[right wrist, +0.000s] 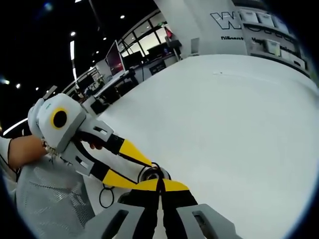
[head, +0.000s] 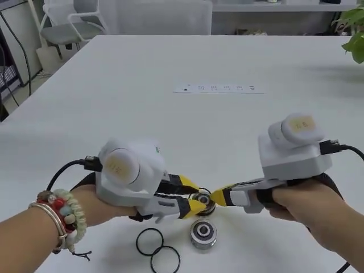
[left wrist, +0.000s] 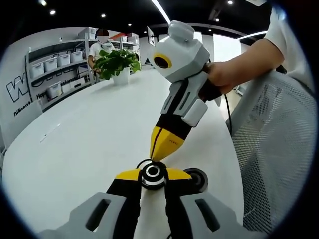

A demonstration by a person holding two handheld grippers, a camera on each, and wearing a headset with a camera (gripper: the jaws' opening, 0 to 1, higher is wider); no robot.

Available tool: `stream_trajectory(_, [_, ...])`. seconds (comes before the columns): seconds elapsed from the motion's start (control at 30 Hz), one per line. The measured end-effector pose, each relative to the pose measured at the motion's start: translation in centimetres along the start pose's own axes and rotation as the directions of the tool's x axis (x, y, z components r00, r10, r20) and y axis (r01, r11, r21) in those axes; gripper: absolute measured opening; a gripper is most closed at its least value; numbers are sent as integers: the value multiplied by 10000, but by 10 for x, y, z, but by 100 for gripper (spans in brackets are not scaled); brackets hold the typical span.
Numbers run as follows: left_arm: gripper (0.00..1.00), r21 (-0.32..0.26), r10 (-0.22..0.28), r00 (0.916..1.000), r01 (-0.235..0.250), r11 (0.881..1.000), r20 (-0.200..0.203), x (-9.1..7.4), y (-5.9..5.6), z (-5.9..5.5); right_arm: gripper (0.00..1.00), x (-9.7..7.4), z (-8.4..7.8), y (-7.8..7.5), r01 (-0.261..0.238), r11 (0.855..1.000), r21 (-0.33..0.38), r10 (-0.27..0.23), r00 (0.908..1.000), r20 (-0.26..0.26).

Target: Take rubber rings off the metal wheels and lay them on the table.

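Two grippers, one in each of two hands: the left gripper [head: 196, 198] in the left hand [head: 94, 207], the right gripper [head: 218, 197] in the right hand [head: 298, 202]. Two metal wheels: one wheel [head: 202, 202] between the left fingers, the other wheel [head: 203, 233] on the table [head: 170, 125]. Two loose black rings: one ring [head: 150, 228] and a second ring [head: 180, 260] touching it. One table. One white strip [head: 219, 89] at mid-table. One plant [head: 355, 34] at the far right. At least one chair [head: 68, 25] at the far left; the exact count is unclear. Several bead bracelets [head: 60, 219] on the left wrist, too bunched to count.
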State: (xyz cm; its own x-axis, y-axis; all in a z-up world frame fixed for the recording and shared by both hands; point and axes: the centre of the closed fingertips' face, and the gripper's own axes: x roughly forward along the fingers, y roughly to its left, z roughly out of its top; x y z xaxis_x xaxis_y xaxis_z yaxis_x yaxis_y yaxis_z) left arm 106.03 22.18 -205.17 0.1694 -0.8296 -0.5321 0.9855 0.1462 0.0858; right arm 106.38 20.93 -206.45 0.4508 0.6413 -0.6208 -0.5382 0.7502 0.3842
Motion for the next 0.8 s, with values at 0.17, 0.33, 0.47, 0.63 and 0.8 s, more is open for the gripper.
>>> stream_trajectory(0.17, [18, 165, -62, 10000, 61, 9998, 45, -7, 0, 5, 0, -1, -2, -2, -95, 9997, 238, 96, 9999, -30])
stream_trajectory(0.33, [26, 367, -46, 10000, 47, 9993, -37, -15, 2, 9, 0, -2, -1, -2, -149, 9994, 322, 150, 9999, -15])
stream_trajectory(0.47, [39, 386, -104, 9996, 95, 9992, 247, -22, 2, 21, 0, -3, -2, -4, -135, 9993, 352, 136, 9999, -41])
stream_trajectory(0.63, [52, 331, -413, 9980, 397, 9987, 482, -29, -5, 32, 0, -5, 0, -2, -216, 9992, 323, 215, 9998, 17])
stream_trajectory(0.8, [64, 734, -524, 9978, 494, 9961, 395, -41, -10, 45, 0, -7, 1, 0, -193, 9997, 135, 193, 9998, 22])
